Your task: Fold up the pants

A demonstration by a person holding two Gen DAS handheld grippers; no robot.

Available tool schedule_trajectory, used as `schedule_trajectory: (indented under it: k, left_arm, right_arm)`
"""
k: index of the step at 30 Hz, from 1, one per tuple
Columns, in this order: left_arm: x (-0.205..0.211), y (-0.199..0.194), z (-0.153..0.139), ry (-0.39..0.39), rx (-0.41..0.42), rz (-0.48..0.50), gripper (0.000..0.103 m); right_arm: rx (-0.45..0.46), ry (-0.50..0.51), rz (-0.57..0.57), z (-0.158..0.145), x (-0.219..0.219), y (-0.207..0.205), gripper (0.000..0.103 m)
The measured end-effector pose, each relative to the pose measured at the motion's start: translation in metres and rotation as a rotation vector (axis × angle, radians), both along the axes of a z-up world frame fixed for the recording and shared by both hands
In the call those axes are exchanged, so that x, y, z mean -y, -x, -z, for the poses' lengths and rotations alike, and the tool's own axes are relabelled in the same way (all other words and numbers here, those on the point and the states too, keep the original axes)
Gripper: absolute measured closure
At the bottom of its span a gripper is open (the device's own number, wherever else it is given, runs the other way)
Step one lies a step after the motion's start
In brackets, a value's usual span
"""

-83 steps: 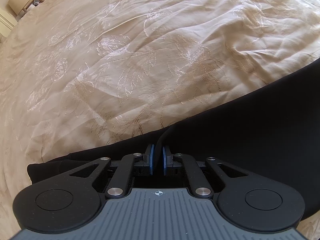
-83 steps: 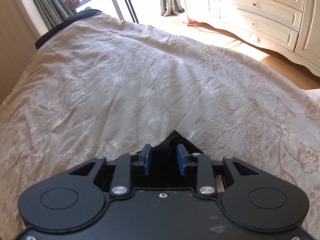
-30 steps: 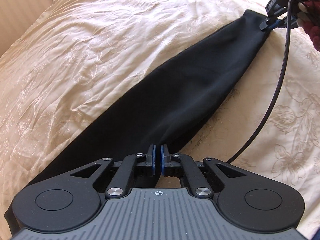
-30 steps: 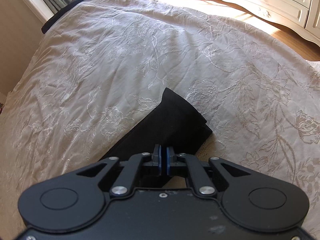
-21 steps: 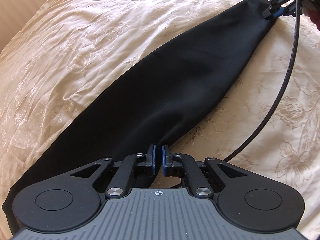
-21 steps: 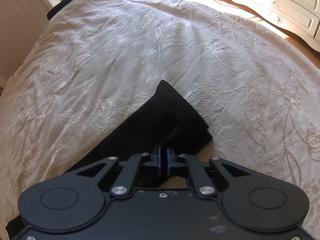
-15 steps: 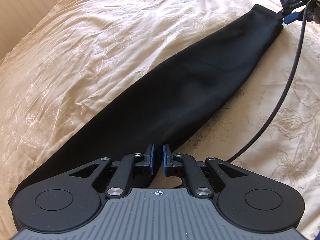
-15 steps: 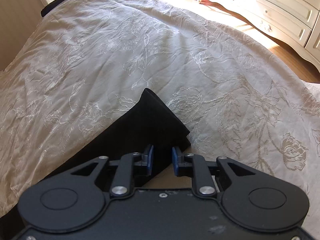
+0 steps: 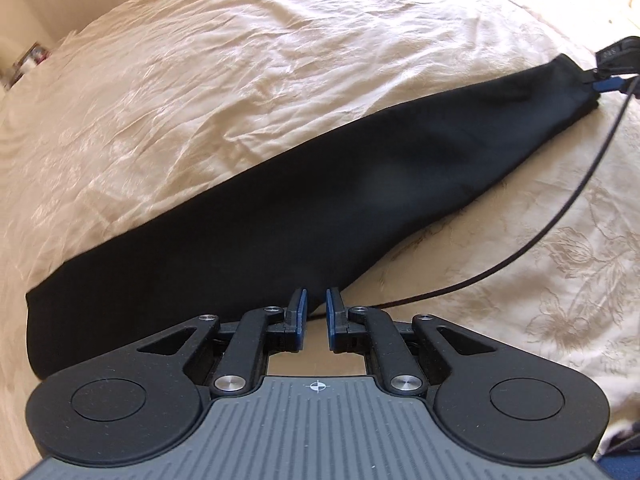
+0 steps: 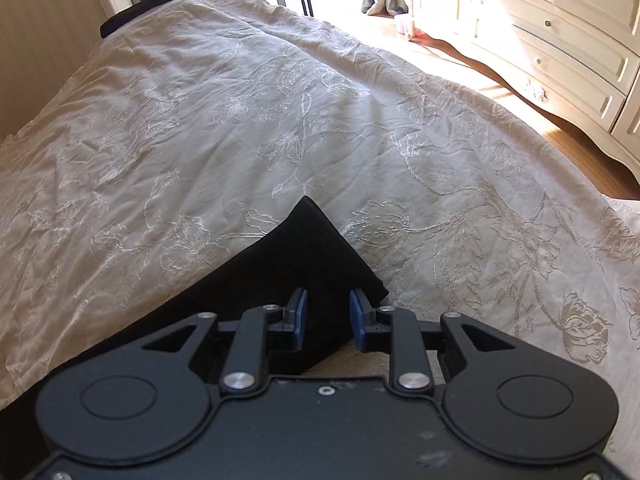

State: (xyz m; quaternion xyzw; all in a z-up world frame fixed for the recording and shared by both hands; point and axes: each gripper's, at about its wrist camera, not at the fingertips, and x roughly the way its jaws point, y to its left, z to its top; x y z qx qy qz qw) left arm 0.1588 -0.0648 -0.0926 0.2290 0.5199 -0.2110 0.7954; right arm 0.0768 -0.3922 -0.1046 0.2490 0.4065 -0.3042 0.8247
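Observation:
The black pants [image 9: 320, 208] lie folded lengthwise in a long strip on the cream embroidered bedspread [image 9: 200, 60], waist end at the left, leg hems at the far right. My left gripper [image 9: 315, 304] is open, its blue pads at the pants' near edge with nothing between them. My right gripper [image 10: 327, 304] is open over the hem end of the pants [image 10: 304, 256], which lies flat on the bedspread [image 10: 240, 120]. The right gripper also shows in the left wrist view [image 9: 612, 76] at the far hem.
A black cable [image 9: 560, 216] runs across the bedspread from the right gripper toward me. A cream dresser [image 10: 560, 40] and wooden floor are to the right of the bed. A dark cushion [image 10: 160, 0] lies at the bed's far end, near curtains.
Both grippers have opened and let go of the pants, which now lie flat in a strip. The left gripper has drawn back slightly from the pants' edge.

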Motion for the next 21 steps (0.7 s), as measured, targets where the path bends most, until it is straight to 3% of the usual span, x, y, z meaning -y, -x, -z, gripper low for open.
schedule_trajectory:
  k: [4, 8, 13, 17, 21]
  left_arm:
    - [-0.041, 0.003, -0.007, 0.024, -0.022, -0.144, 0.093]
    - [-0.070, 0.003, -0.005, 0.003, -0.020, -0.207, 0.093]
    - [-0.099, -0.001, -0.004, 0.007, 0.002, -0.195, 0.092]
    - [-0.118, -0.011, 0.002, 0.014, 0.009, -0.153, 0.093]
    - [-0.138, -0.023, 0.007, 0.025, -0.008, -0.112, 0.092]
  right_arm:
    - [0.105, -0.028, -0.122, -0.022, -0.042, 0.005, 0.077]
    - [0.159, -0.071, -0.293, -0.039, -0.103, 0.009, 0.076]
    - [0.144, -0.151, -0.500, -0.039, -0.191, 0.004, 0.076]
    - [0.107, -0.221, -0.589, -0.028, -0.256, -0.003, 0.076]
    - [0.048, -0.225, -0.668, -0.018, -0.326, -0.013, 0.075]
